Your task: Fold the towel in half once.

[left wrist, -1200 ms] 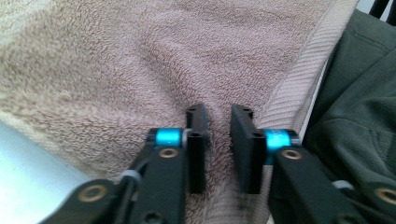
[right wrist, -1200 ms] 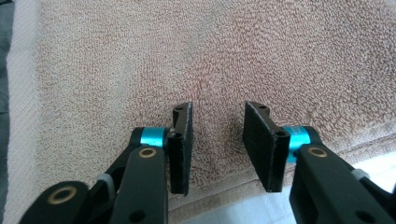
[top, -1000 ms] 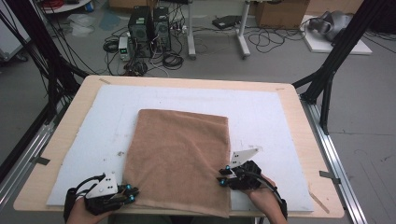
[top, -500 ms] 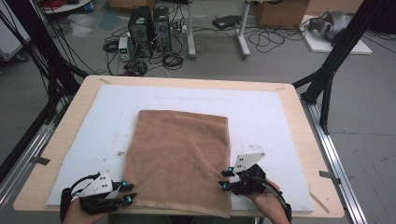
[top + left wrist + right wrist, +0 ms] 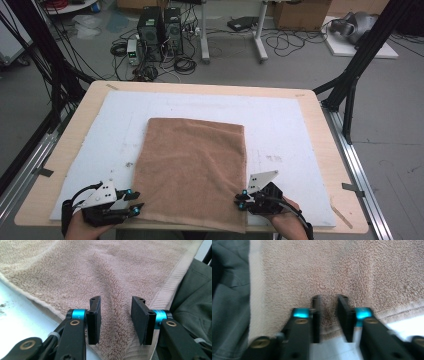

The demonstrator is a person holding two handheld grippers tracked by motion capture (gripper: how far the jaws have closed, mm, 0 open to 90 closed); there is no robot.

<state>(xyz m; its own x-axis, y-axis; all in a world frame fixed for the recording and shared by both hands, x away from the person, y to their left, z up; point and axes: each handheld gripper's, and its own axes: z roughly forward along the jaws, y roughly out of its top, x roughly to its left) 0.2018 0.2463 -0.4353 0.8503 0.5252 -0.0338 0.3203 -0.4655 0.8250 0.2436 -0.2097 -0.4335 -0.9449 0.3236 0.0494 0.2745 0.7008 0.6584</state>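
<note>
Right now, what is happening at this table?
A person holds tongs in each hand at the near corners of a brown towel that lies flat on a white board. The left tongs stand apart over the towel's corner, their jaws having just been opening, with a raised fold of cloth between them but not pressed. The right tongs have just been closing; their jaws stand narrow around a small pinch of towel.
</note>
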